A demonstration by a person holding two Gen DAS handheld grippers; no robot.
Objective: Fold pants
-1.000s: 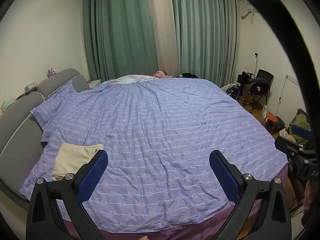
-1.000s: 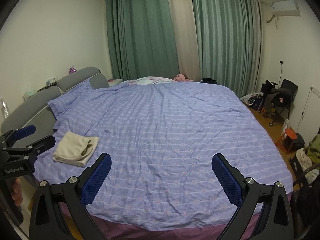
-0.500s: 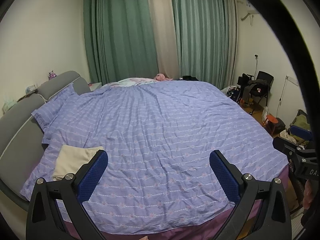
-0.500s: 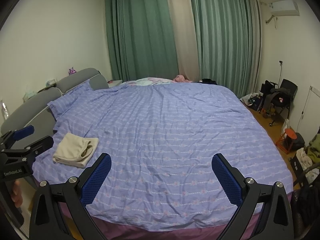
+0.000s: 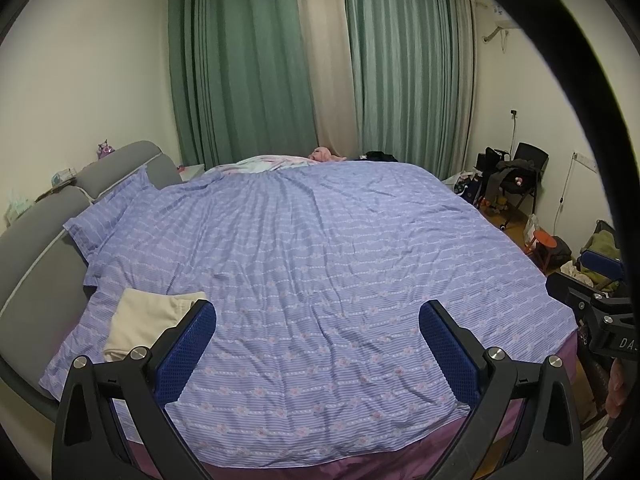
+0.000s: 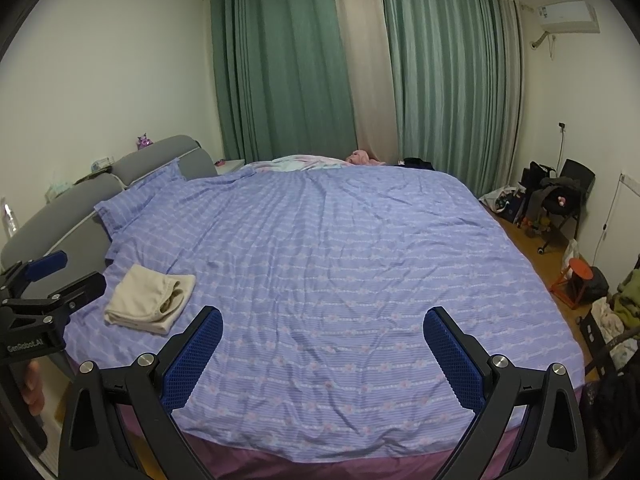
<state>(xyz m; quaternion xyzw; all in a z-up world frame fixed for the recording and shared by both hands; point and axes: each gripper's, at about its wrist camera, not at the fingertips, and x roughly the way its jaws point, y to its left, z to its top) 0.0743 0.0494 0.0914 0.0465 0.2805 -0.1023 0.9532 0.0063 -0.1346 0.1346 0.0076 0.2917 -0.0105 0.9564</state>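
Observation:
A folded cream garment [image 6: 150, 302] lies on the near-left part of the bed [image 6: 340, 248], close to the headboard side; in the left wrist view the same cream garment [image 5: 144, 316] is partly hidden behind a blue finger pad. My left gripper [image 5: 316, 320] is open and empty, held back from the bed's near edge. My right gripper [image 6: 322, 326] is likewise open with nothing between its fingers. Each gripper shows at the other view's edge: the left gripper [image 6: 44, 284] and the right gripper [image 5: 592, 280].
The bed carries a purple striped cover [image 5: 320, 248] and a pillow [image 5: 108, 216] against a grey headboard [image 5: 44, 224]. Green curtains [image 6: 288, 64] hang behind. A chair with clothes [image 6: 560, 196], a red stool [image 6: 576, 276] and piled clothes [image 6: 624, 304] crowd the right floor.
Both views have drifted slightly back and up from the bed. The cream garment has not moved and both grippers stay open.

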